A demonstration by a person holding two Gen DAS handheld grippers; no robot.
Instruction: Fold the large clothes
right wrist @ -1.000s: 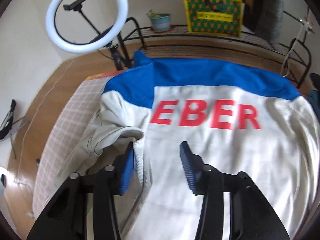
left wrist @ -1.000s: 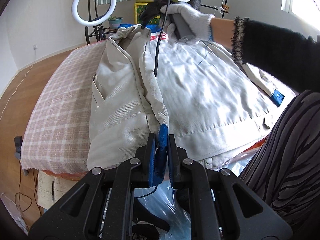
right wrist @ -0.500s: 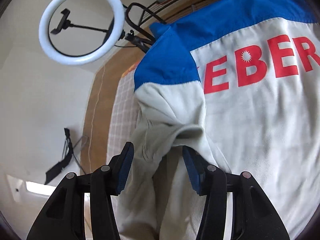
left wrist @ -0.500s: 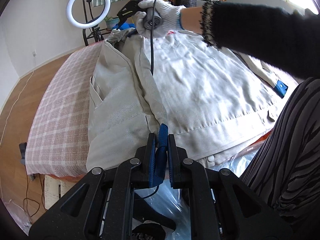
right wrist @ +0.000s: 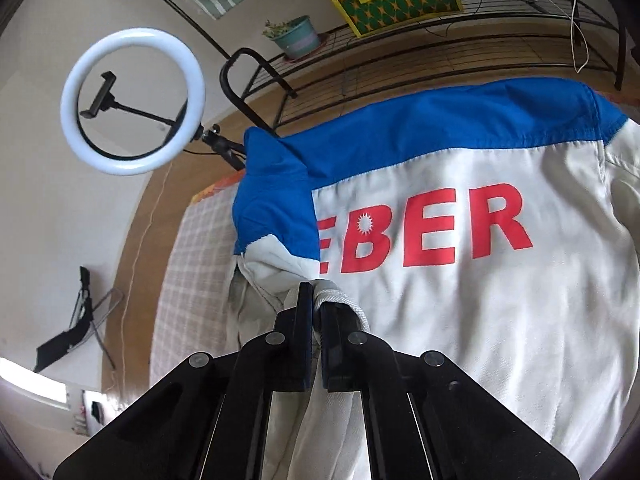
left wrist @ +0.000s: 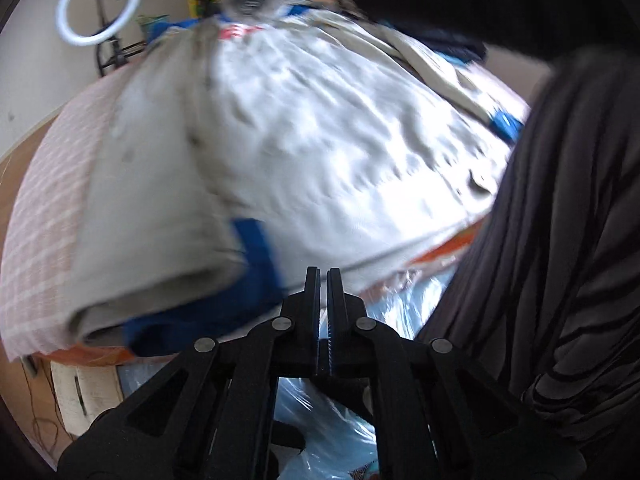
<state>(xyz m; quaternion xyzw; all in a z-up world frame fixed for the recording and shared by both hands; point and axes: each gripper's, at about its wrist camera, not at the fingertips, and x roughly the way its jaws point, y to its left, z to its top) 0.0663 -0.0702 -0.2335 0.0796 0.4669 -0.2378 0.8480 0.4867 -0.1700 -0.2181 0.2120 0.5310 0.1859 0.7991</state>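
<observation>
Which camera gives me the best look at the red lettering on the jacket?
The right wrist view: the red lettering reads "EBER", sharp and large, on the jacket. The left wrist view shows only a blurred red scrap at the far end.

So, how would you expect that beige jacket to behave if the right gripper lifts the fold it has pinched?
The jacket is probably floppy: it wrinkles and bunches at the right gripper. Lifted there, the rest would likely sag and trail. The smooth fabric might slip from a thin pinch.
</observation>
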